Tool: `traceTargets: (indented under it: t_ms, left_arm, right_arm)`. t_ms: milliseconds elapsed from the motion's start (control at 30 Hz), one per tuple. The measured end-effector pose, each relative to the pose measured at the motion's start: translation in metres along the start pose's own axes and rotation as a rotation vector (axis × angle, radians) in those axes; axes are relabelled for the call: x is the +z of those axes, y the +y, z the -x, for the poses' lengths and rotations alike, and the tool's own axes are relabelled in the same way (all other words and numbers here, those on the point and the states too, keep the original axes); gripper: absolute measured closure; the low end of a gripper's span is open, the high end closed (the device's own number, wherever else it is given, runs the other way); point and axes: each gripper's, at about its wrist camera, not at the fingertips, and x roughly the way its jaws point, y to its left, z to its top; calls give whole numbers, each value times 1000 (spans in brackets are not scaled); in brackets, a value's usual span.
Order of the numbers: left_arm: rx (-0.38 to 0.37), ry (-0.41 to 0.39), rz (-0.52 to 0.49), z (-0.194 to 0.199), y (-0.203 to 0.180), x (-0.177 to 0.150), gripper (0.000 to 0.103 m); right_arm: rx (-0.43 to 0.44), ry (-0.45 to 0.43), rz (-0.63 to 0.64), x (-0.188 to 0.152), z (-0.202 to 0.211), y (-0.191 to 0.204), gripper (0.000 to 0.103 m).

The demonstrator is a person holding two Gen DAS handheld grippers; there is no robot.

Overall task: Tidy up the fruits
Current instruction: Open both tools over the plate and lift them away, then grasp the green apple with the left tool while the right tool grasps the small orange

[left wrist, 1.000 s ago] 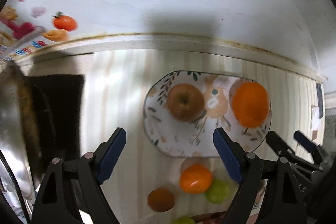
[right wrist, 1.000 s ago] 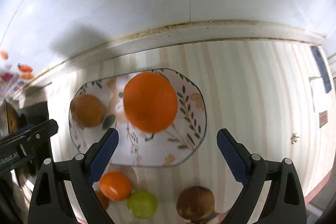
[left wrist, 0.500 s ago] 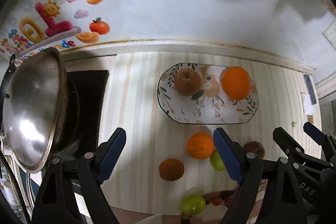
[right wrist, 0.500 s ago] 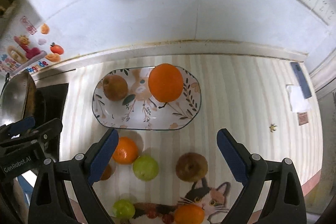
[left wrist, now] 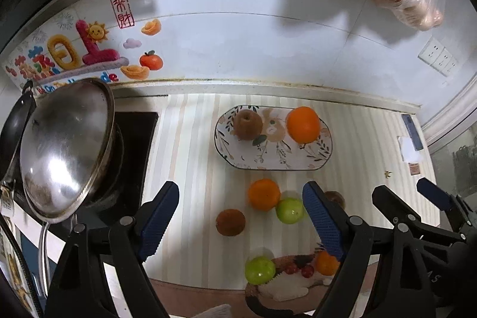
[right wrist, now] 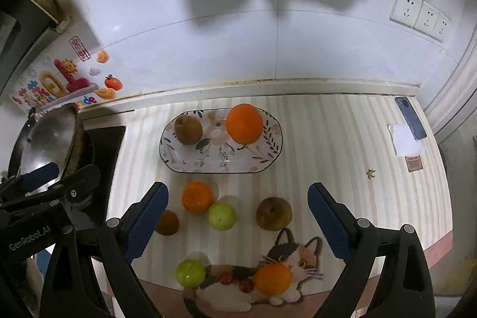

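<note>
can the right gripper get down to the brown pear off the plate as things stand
Probably yes. The right gripper is open and empty, and the pear sits on the counter between its fingers' line of sight with nothing over it. The green fruit lies beside it with a gap, so there seems to be room.

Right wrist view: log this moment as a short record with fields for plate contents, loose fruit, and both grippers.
plate: brown pear, large orange
loose on counter: orange, green fruit, brown pear, small brown fruit
on cat picture: green fruit, orange
left gripper: open, empty
right gripper: open, empty
</note>
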Motion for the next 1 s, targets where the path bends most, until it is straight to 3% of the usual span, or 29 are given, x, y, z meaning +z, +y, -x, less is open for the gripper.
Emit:
traceTargets:
  t_ms: [100, 200, 267, 533, 767, 867, 900, 967, 1000]
  left_arm:
    - [-21, 38, 0, -6, 3, -12, 16]
    - [-14, 93, -41, -25, -1, -30, 3]
    - [-17, 139, -71, -40, -5, -44, 3]
    - [-46, 445, -157, -135, -28, -118, 3]
    - [-15, 551, -183, -181, -38, -146, 4]
    - [-17, 587, -194, -195, -44, -153, 10]
    - [-19, 603, -199, -200, -46, -157, 28]
    - [-63, 630, -181, -206, -48, -162, 45]
    - [-80, 635, -170, -206, -49, -164, 49]
  right_arm:
    - [21, 30, -34, -10, 2, -9, 6]
    - [36, 97, -66, -23, -10, -21, 6]
    - [34, 158, -91, -36, -25, -33, 6]
    - [15, 428, -192, -104, -102, -78, 6]
    - [-7, 551, -216, -141, -145, -96, 7]
    - [-6, 568, -223, -148, -154, -98, 7]
    - [-3, 572, -226, -150, -156, -99, 7]
    - [7, 586, -240, -155, -163, -102, 8]
    - [11, 595, -241, -157, -166, -103, 12]
